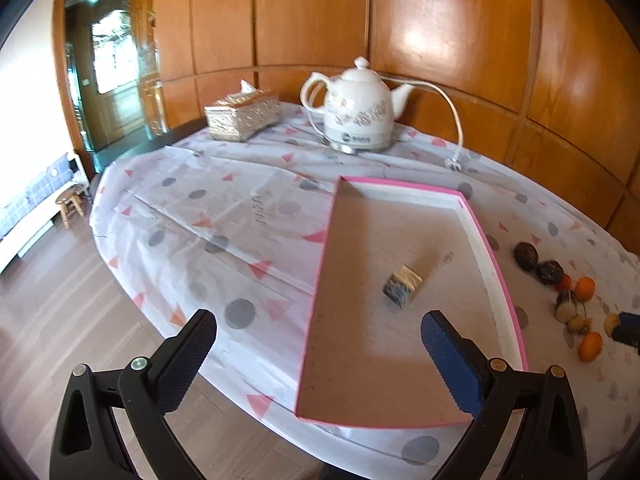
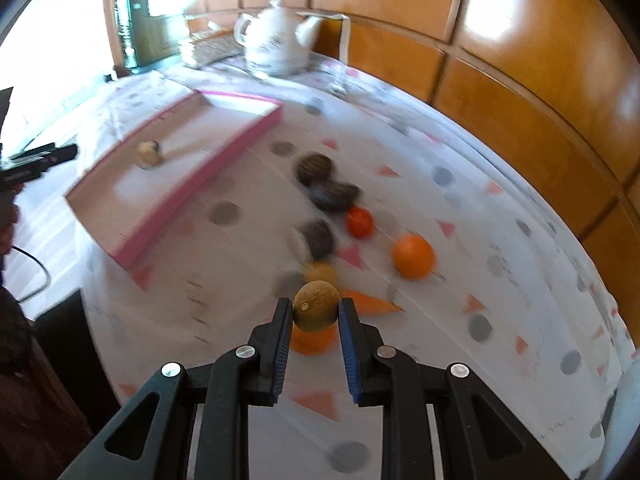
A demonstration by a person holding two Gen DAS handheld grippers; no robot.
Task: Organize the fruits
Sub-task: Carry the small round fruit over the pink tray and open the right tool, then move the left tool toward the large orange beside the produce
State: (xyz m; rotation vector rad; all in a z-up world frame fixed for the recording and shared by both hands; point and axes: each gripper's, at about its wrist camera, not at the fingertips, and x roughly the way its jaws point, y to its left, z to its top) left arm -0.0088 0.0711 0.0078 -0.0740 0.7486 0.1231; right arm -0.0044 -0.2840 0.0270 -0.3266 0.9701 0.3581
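Note:
My right gripper (image 2: 315, 307) is shut on a small brown-yellow round fruit (image 2: 316, 306) and holds it above the table, over an orange fruit (image 2: 313, 342). Several fruits lie ahead of it: an orange (image 2: 413, 256), a red one (image 2: 359, 222), dark ones (image 2: 315, 168) (image 2: 335, 195) and a brown-white one (image 2: 314, 240). A pink-rimmed tray (image 2: 192, 178) lies to the left with one small fruit (image 2: 149, 154) in it. My left gripper (image 1: 318, 334) is open and empty above the tray's (image 1: 316, 280) near left edge; the fruit in it (image 1: 402, 283) shows ahead.
A white teapot (image 1: 358, 110) with cord and a tissue box (image 1: 242, 116) stand at the back of the table (image 1: 180, 216). Wooden panelling runs behind. The loose fruits (image 1: 576, 300) lie right of the tray. The floor lies below the table's left edge.

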